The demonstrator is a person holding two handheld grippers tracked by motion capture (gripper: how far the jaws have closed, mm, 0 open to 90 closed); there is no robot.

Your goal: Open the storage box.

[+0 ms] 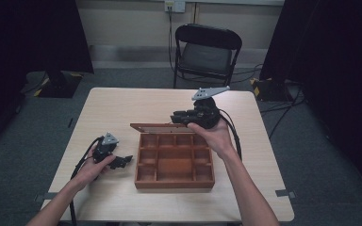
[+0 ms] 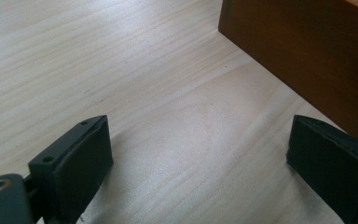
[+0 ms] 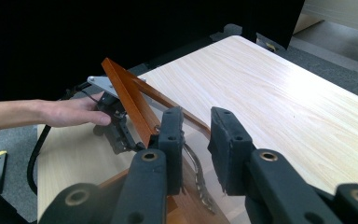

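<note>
Two risks stand out. The right claw (image 3: 198,116) is clenched on the top edge of the raised lid (image 3: 126,98), as far as I can see. If that thin rail slips out, the glazed lid could slam down or fall backward. The box (image 1: 174,181) sits mid-table (image 1: 122,108) and could also skid, because the left claw (image 2: 198,126) rests released just beside its left wall and doesn't brace it. Every compartment (image 1: 174,167) looks empty.

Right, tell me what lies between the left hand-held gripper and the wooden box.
Nothing: in the left gripper view, bare table runs from the open left hand-held gripper to the wooden box wall.
</note>
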